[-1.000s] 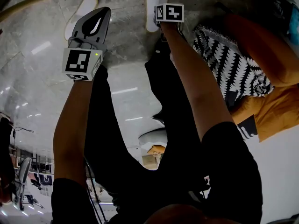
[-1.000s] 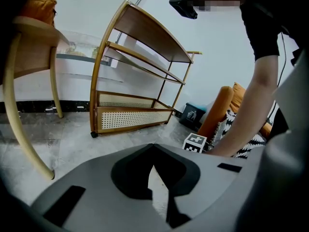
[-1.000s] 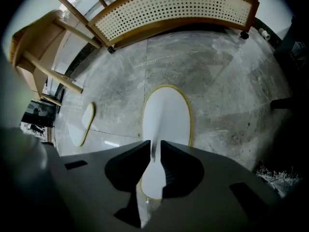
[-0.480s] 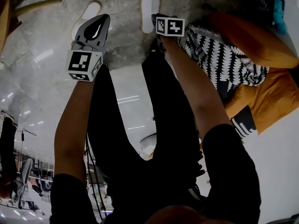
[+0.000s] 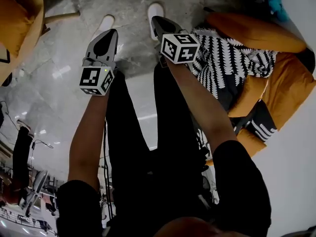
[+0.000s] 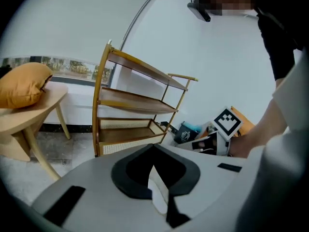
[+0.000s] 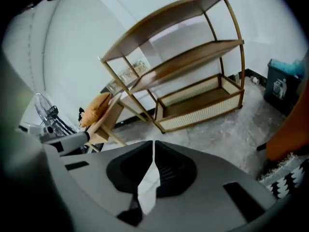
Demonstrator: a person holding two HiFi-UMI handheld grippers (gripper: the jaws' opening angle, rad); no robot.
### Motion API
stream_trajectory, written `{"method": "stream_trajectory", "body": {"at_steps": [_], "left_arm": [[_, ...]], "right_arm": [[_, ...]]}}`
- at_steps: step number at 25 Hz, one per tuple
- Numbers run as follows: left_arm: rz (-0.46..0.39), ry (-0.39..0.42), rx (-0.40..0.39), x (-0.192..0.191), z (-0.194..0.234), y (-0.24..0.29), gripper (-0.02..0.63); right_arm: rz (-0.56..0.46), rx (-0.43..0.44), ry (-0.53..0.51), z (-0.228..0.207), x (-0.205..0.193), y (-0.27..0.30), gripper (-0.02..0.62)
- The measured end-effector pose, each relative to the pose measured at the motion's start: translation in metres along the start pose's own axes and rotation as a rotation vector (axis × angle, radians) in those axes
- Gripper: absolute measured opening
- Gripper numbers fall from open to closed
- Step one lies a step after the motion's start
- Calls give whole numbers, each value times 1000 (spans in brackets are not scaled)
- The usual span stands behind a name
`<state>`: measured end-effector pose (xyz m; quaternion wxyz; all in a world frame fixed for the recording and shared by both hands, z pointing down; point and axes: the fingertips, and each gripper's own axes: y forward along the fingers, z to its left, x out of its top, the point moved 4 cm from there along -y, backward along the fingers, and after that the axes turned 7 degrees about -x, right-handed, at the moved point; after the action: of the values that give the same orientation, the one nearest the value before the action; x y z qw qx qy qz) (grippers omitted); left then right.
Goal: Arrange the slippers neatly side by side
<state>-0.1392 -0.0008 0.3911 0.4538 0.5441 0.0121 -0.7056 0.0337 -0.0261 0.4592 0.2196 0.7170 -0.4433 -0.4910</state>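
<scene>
The fingers (image 6: 128,175) of the left gripper (image 5: 111,33) meet tip to tip on nothing, as do the right gripper's (image 5: 156,21). Since a second ago both grippers have lifted away from the two white slippers (image 5: 154,13), which lie near each other on the grey floor (image 5: 133,48) just beyond the tips.

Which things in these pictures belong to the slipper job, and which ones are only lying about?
Part of the job:
- white slipper at left
- white slipper at right
- left claw, shut, empty
- right claw, shut, empty

Only lying about:
- wooden shelf rack
- orange cushion on a round table
- black-and-white throw
</scene>
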Motion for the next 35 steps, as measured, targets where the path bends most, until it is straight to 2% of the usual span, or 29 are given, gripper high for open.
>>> {"method": "stream_trajectory", "body": {"at_steps": [3, 6, 9, 13, 19, 21, 26, 28, 32, 35], "left_arm": [[-25, -21, 30, 13, -4, -11, 15], [-43, -27, 53, 19, -1, -19, 15], [-64, -96, 111, 12, 15, -27, 15], [-55, -194, 182, -14, 30, -35, 14], [-29, -313, 253, -53, 55, -48, 14], [-40, -388, 291, -68, 66, -56, 14], [-84, -639, 435, -110, 93, -79, 15], [-99, -700, 472, -129, 105, -83, 14], [-62, -728, 497, -161, 129, -86, 15], [17, -730, 519, -191, 144, -84, 15]], "right_arm": [[-136, -2, -19, 16, 38, -36, 40], [-274, -35, 42, 10, 63, -69, 38], [-368, -80, 60, -5, 72, -87, 38], [-345, -85, 23, -18, 58, -88, 38], [-309, -43, -2, -22, 49, -68, 38], [-309, -35, -1, -21, 52, -60, 38], [-308, -12, -13, -12, 60, -43, 38], [-302, 0, -26, -8, 61, -37, 38], [-284, 14, -47, -3, 55, -25, 38], [-269, 16, -58, -4, 45, -16, 38]]}}
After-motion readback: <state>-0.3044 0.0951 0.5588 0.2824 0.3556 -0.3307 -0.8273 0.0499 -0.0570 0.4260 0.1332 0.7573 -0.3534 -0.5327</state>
